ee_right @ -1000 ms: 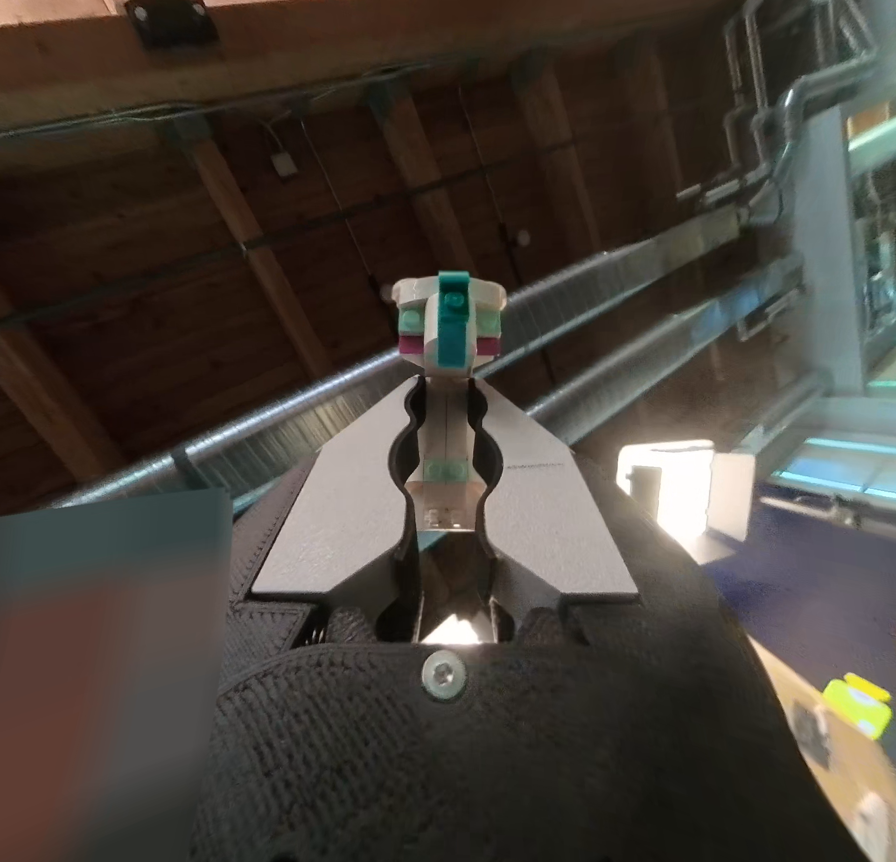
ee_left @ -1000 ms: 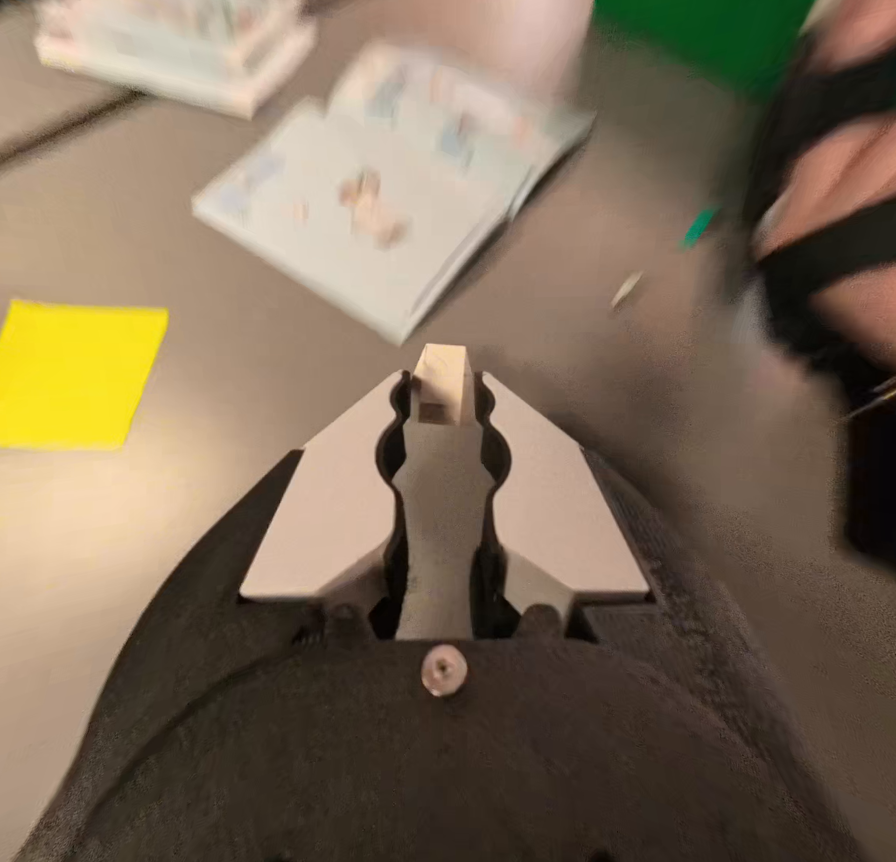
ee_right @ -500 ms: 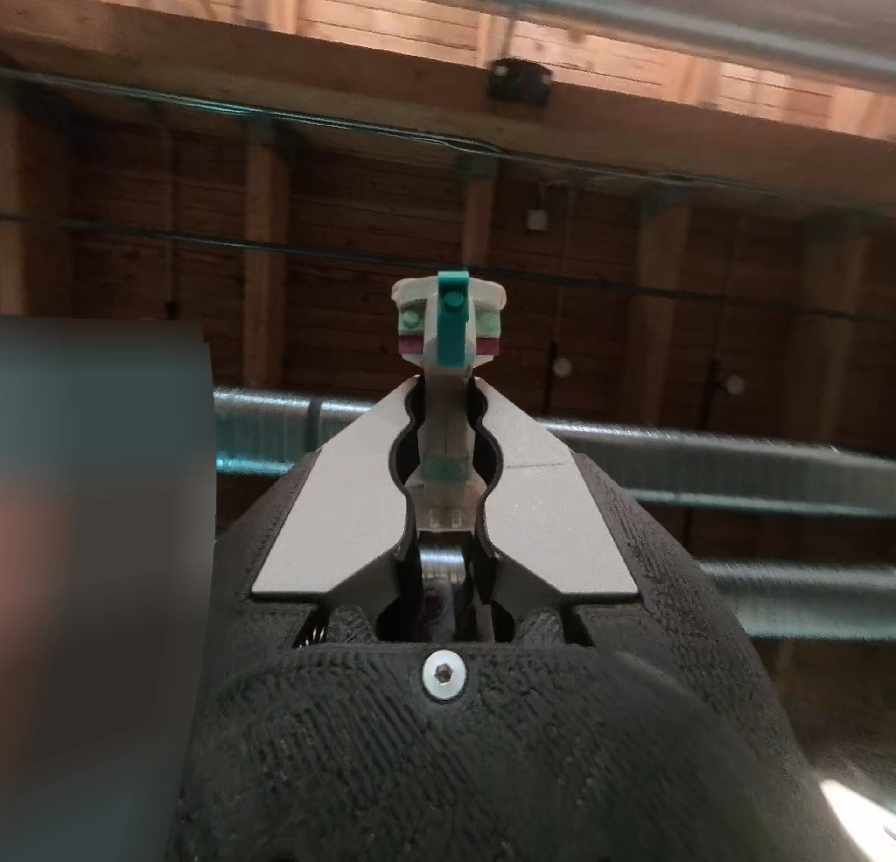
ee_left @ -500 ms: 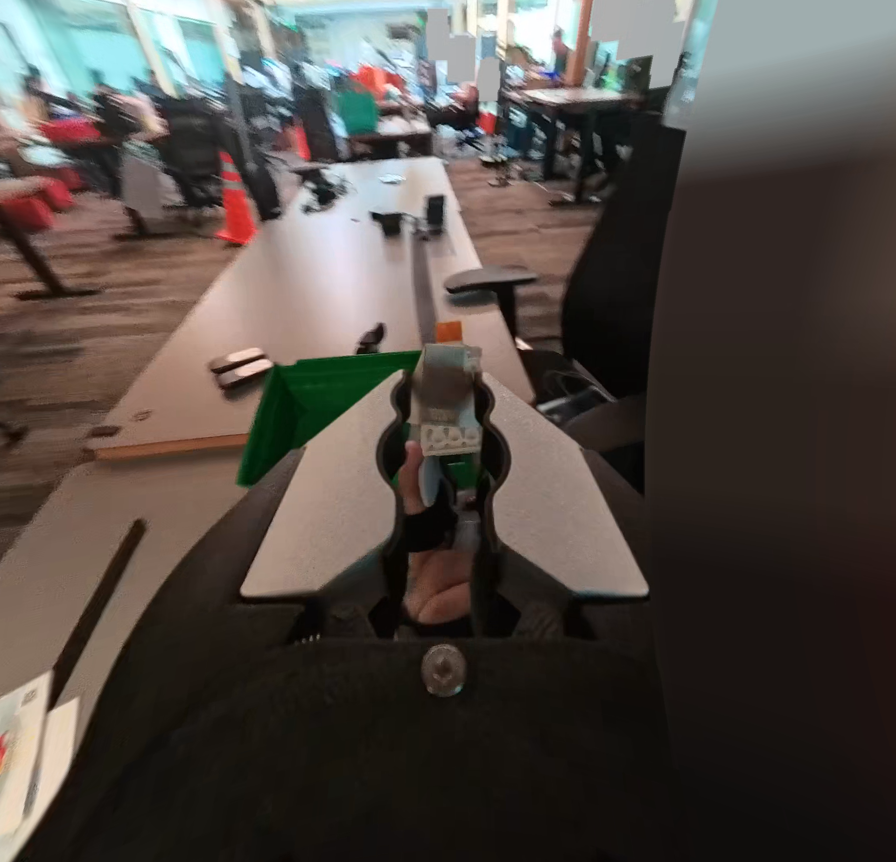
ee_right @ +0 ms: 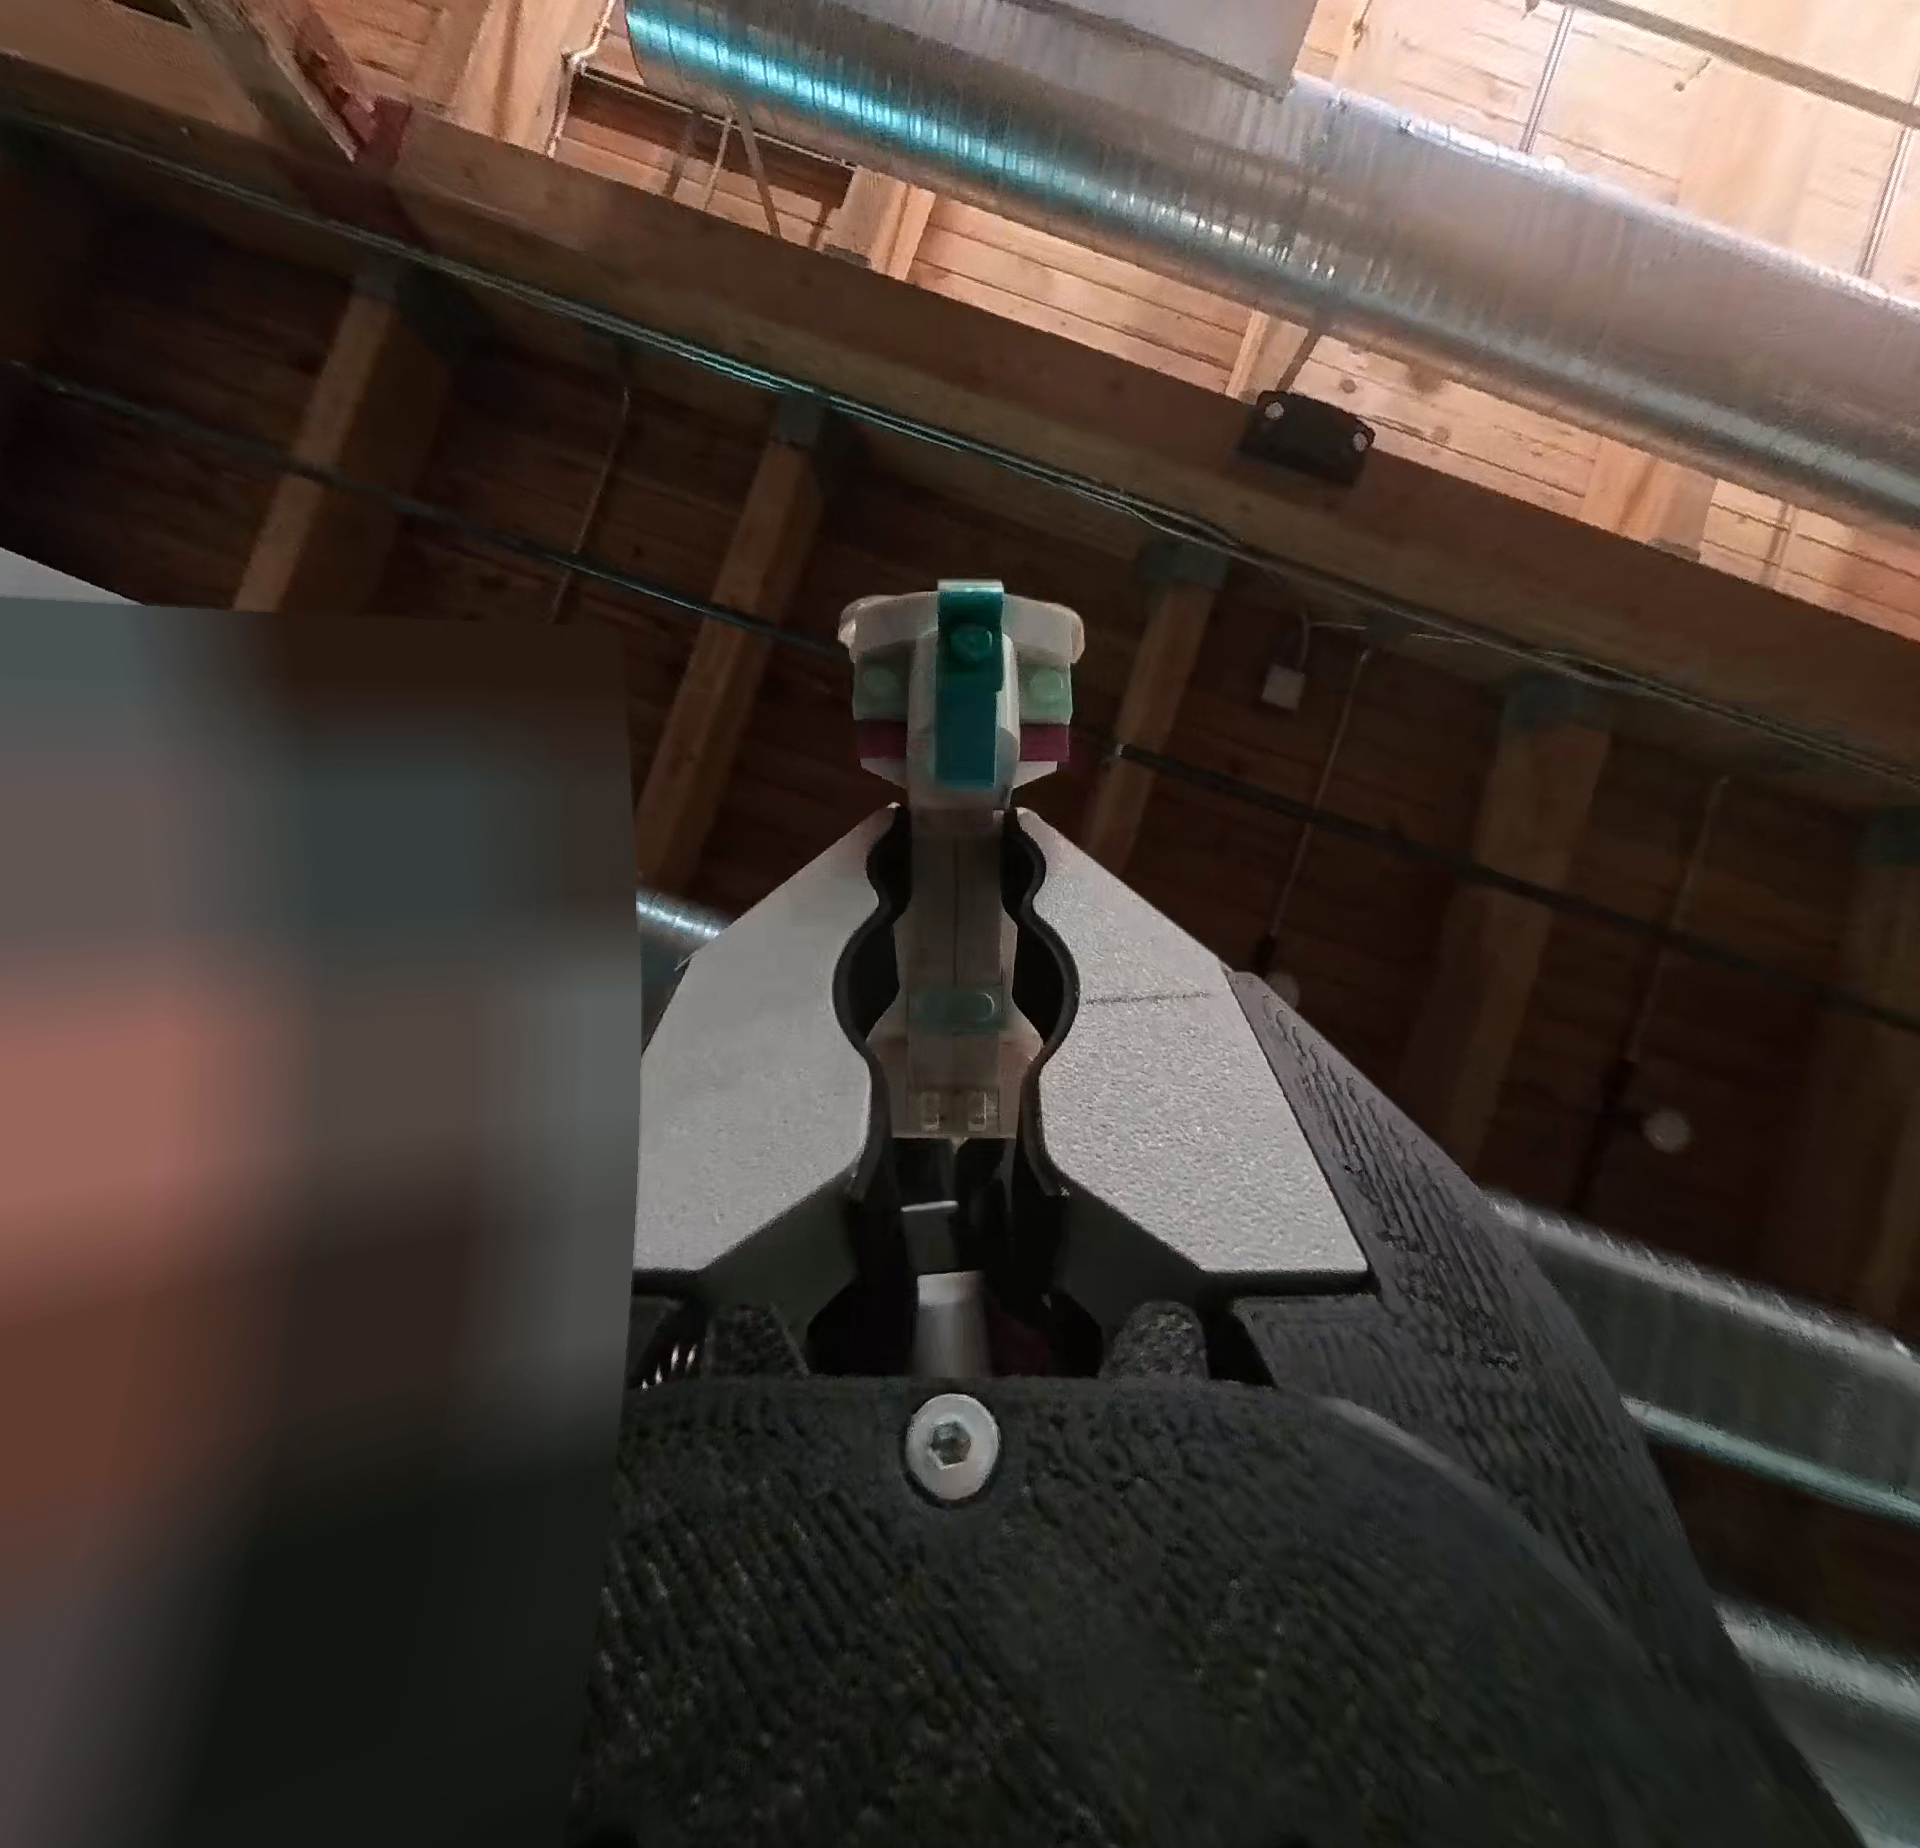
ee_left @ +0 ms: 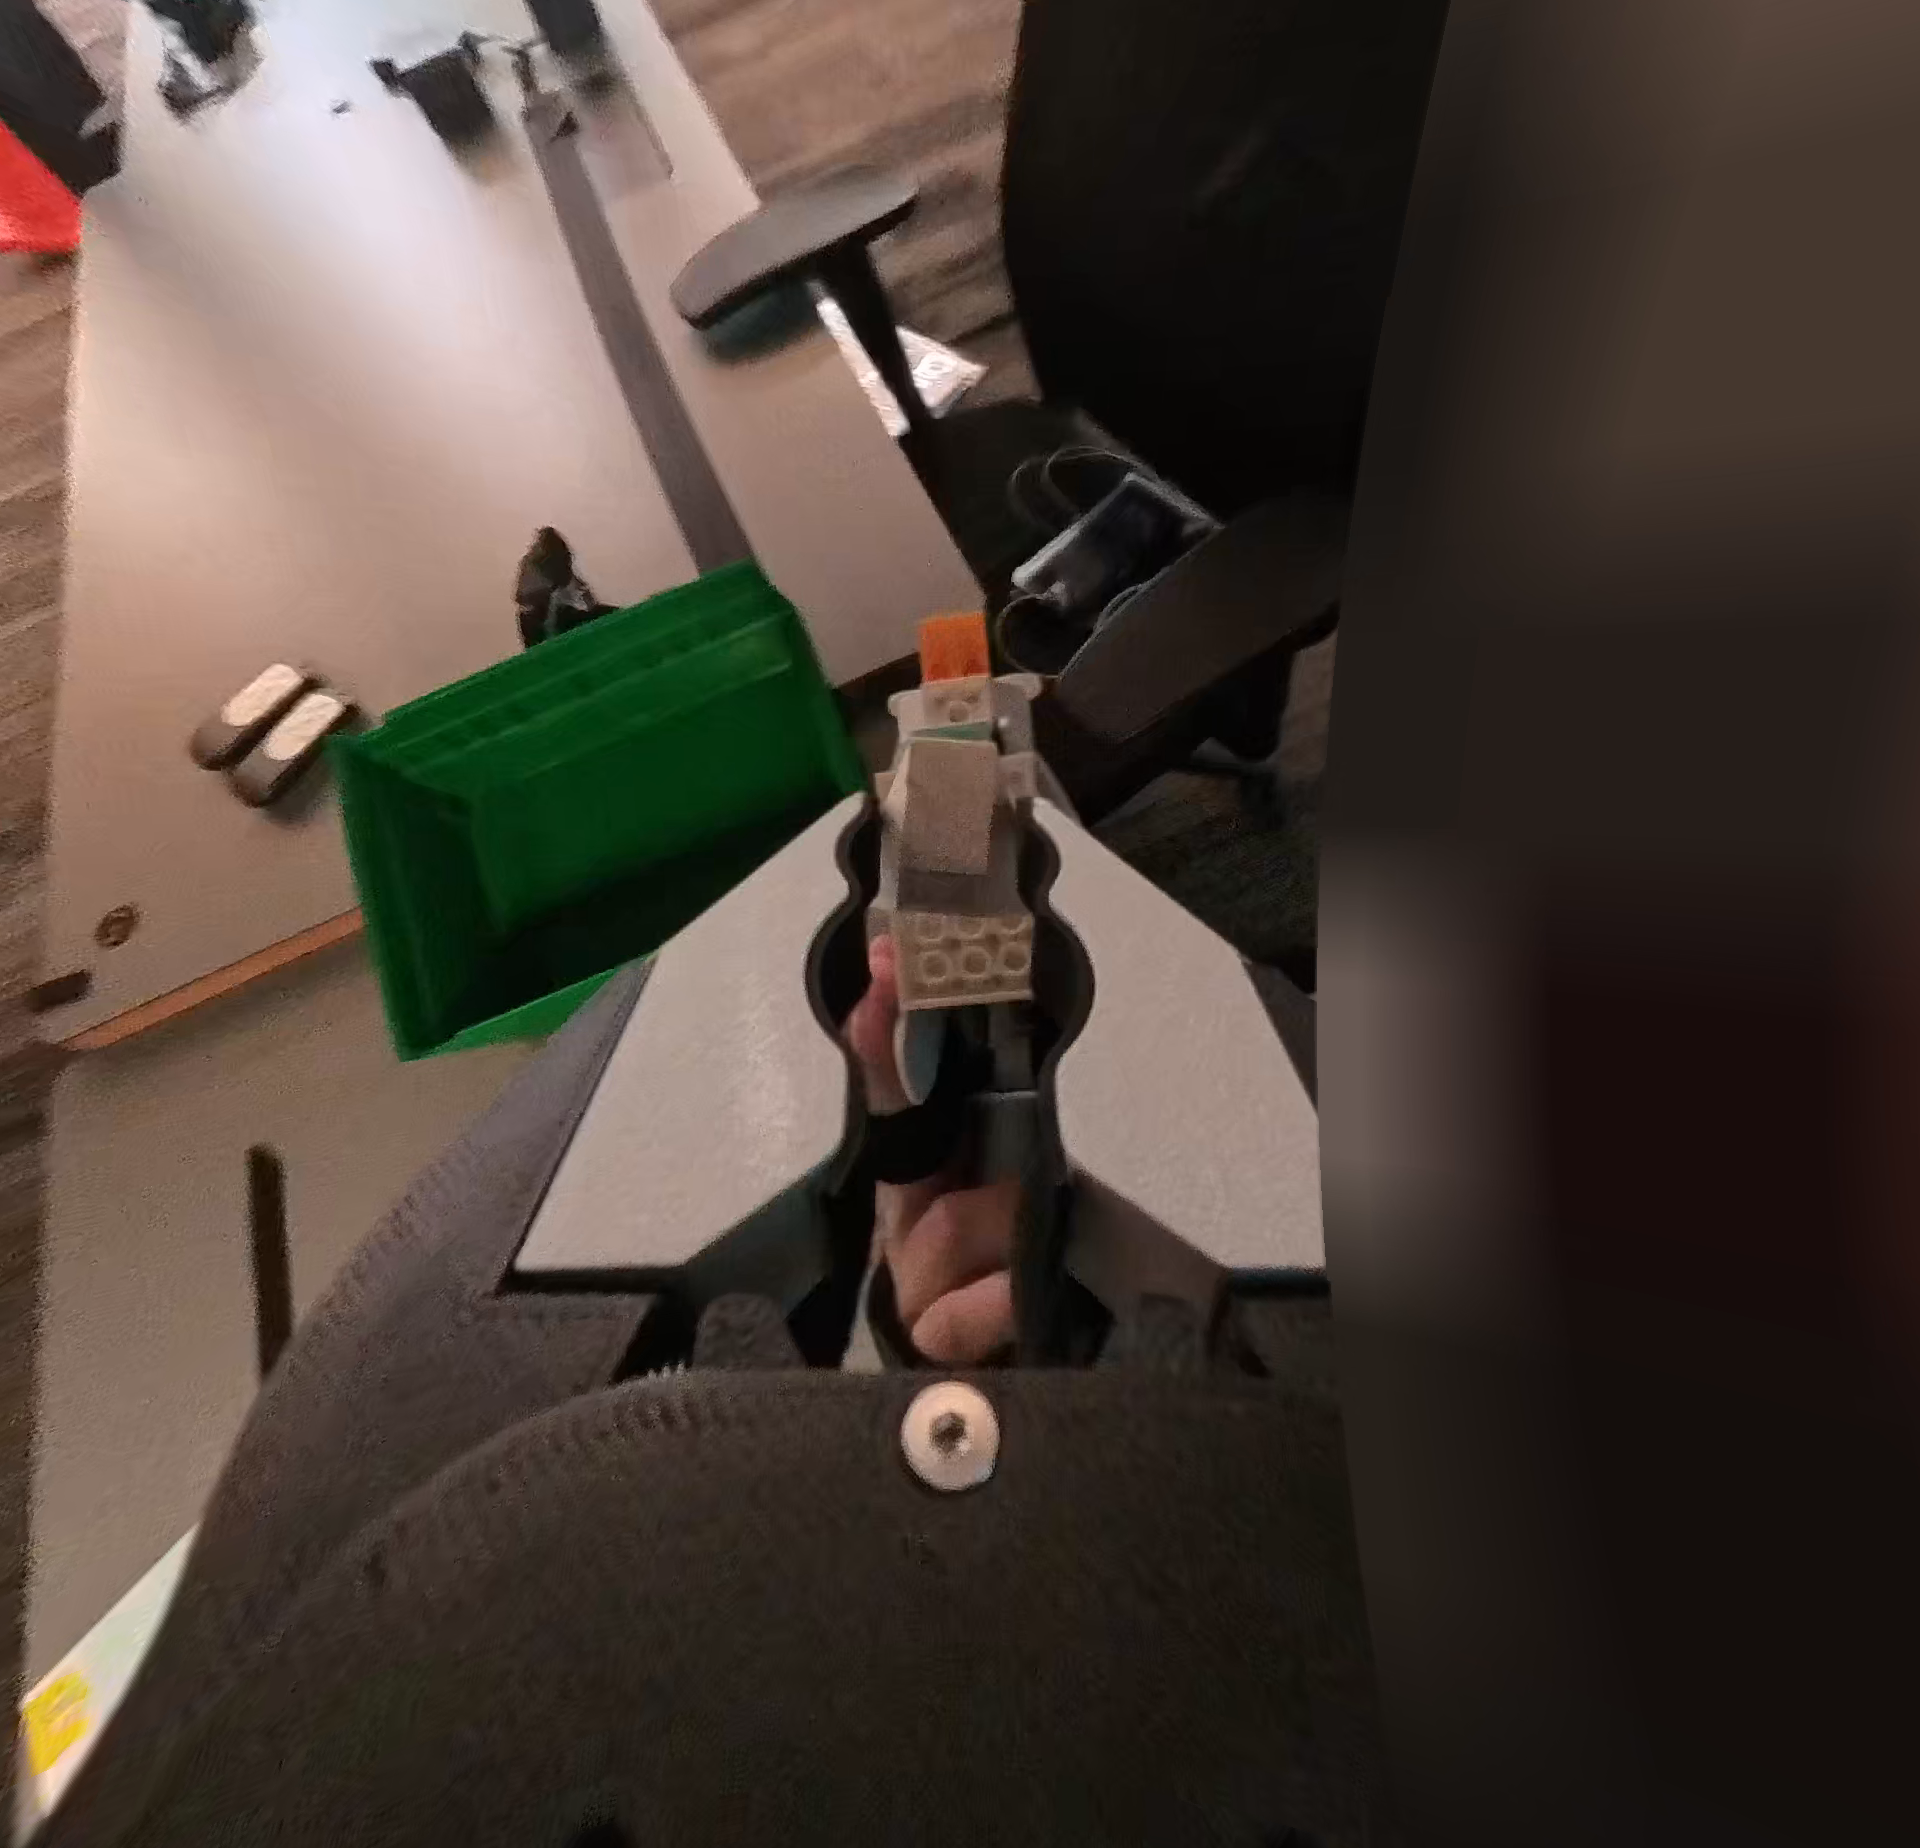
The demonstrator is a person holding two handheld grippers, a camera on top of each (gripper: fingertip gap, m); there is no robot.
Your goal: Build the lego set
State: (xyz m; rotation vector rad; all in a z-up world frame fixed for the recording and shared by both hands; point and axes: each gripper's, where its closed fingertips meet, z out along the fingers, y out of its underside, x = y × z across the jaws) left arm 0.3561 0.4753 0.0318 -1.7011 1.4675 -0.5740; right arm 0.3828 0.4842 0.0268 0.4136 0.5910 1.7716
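Observation:
My left gripper (ee_left: 951,811) is shut on a small tan brick (ee_left: 940,811) at its fingertips. Right behind the brick is a white lego assembly (ee_left: 966,962), seen from its underside, with an orange piece (ee_left: 951,650) on its far end. The brick looks pressed against it, but contact is unclear. A hand with a black strap (ee_left: 935,1268) shows below. My right gripper (ee_right: 961,822) points up at the ceiling and is shut on the white assembly (ee_right: 956,915), whose teal, mint and magenta top (ee_right: 961,697) sticks out past the fingertips.
A green bin (ee_left: 582,811) stands on the grey table (ee_left: 156,1227) to the left of my left gripper. A black office chair (ee_left: 1195,240) and its armrest (ee_left: 790,250) are ahead. A yellow note (ee_left: 52,1715) lies at the bottom left. Wooden beams and a metal duct (ee_right: 1143,136) are overhead.
My left gripper swung up from the table and open booklet to face down the room, bringing its tan brick to the assembly. My right gripper turned under the ceiling, still holding the assembly.

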